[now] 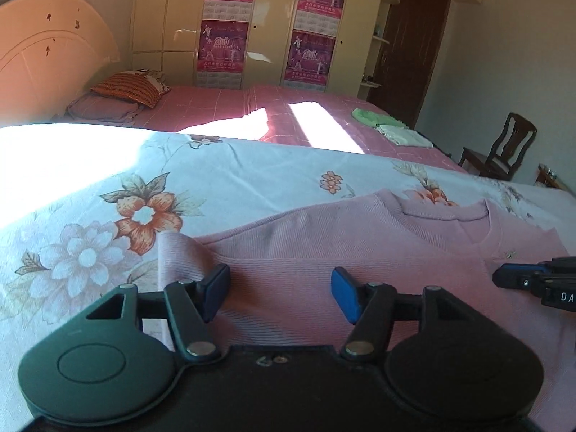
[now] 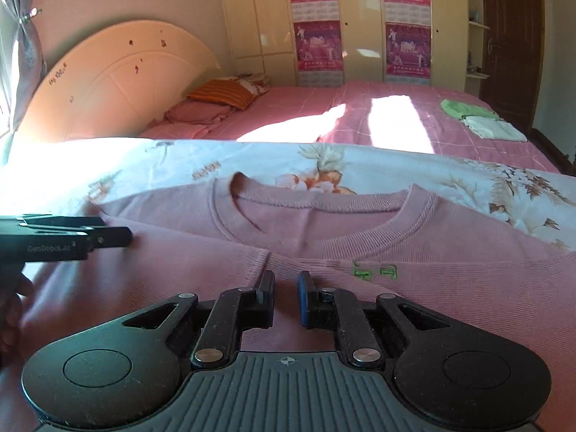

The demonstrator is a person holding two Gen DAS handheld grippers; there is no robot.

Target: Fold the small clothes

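A pink ribbed sweater (image 1: 360, 244) lies flat on a floral sheet, its collar away from me; it also shows in the right wrist view (image 2: 324, 230), with a small green mark (image 2: 376, 271) below the collar. My left gripper (image 1: 280, 289) is open, just above the sweater's left part near a folded sleeve edge (image 1: 176, 252). My right gripper (image 2: 286, 297) hovers over the sweater's middle, jaws a narrow gap apart with nothing between them. Each gripper shows in the other's view, the right one (image 1: 532, 280) and the left one (image 2: 72, 237).
The floral sheet (image 1: 108, 194) covers the near surface. Behind it is a pink bed (image 1: 223, 108) with pillows (image 1: 126, 90) and folded green and white clothes (image 1: 388, 126). A wooden chair (image 1: 500, 151) stands at the right. Wardrobes and a dark door stand at the back.
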